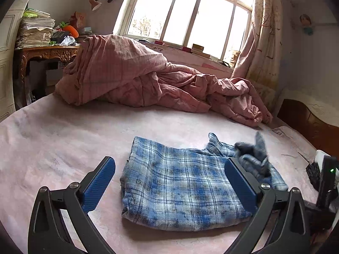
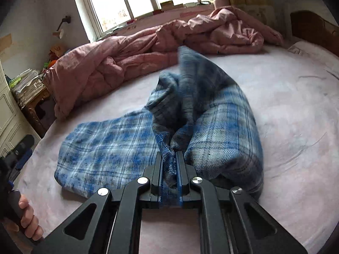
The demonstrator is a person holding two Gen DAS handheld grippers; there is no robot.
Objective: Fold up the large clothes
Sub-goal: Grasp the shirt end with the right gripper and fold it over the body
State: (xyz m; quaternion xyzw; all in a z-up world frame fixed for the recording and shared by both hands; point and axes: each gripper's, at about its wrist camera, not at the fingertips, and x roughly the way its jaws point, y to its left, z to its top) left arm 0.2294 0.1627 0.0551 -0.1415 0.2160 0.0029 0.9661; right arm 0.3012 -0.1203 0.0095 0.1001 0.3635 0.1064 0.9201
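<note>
Black jaws of the left gripper (image 1: 169, 182) are standing wide apart over the blue plaid garment (image 1: 182, 188), which is lying half-folded on the pink bed (image 1: 63, 131) in front of the rumpled quilt (image 1: 131, 78). Rightward, the right gripper (image 2: 169, 158) is pinching the garment's raised end.

Raised cloth: the part of the plaid garment (image 2: 211, 114) I lift is smeared by motion, its top edge unreadable.
Pinched edge: the fold vanishes between the pads of my right gripper (image 2: 170, 154), so which hem it is I cannot tell.
My left hand (image 2: 27, 222): cut off at the frame's edge, only fingers showing.
Desk papers (image 1: 36, 31): too small to read.
Window (image 1: 190, 14): washed out by glare.
</note>
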